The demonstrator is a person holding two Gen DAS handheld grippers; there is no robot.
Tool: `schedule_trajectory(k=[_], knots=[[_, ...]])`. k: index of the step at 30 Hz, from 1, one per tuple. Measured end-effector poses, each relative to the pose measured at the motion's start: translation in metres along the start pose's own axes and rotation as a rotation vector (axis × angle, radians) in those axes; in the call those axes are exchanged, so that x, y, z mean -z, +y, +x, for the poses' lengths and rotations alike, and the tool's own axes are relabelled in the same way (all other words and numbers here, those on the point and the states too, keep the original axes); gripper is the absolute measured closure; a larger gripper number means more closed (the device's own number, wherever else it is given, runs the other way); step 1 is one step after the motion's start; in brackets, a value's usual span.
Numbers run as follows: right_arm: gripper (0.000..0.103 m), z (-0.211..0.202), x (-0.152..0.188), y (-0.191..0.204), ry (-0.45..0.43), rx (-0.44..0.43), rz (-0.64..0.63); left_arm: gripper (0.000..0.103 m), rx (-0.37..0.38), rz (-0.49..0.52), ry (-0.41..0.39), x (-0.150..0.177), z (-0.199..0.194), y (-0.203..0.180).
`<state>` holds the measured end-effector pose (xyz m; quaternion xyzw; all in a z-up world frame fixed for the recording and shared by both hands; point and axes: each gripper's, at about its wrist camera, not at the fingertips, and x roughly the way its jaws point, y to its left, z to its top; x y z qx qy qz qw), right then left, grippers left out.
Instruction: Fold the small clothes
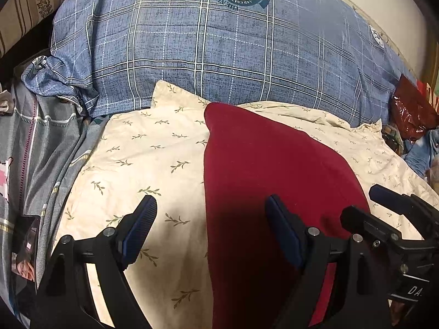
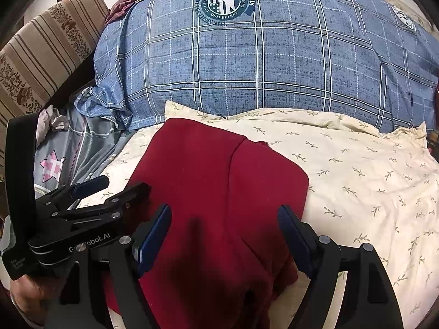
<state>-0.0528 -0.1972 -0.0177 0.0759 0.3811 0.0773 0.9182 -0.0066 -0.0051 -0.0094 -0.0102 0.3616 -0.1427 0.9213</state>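
Red garment (image 2: 219, 192) lies partly folded on cream bedsheet (image 2: 370, 178), below blue plaid pillow (image 2: 260, 60); left gripper (image 1: 211, 219) and right gripper (image 2: 223, 227) hover above, jaws spread, nothing held; probably lining up next fold

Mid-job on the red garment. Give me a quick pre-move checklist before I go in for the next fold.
1. Left hand-held gripper open, nothing between its jaws: ok.
2. Right hand-held gripper open, nothing gripped: ok.
3. Red garment lies flat on the cream leaf-print sheet: ok.
4. Garment's far edge clear of the blue plaid duvet: ok.
5. Near hem visible for grasping: cannot tell, hidden under the grippers.
6. Fold finished: cannot tell; one layer overlaps on the right.
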Motion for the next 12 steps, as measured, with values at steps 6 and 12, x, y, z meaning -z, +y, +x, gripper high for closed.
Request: schedule_trajectory(k=[6,12], knots=[[0.022,0.0012,-0.0014,-0.0006,0.004,-0.004,-0.002,0.021,0.000,0.005,-0.006,0.0000,0.0004,-0.0007],[0.022,0.0004,-0.0011,-0.0011,0.001,-0.005,-0.001,0.021,0.014,-0.007,0.000,-0.0010,0.0002,0.0021]])
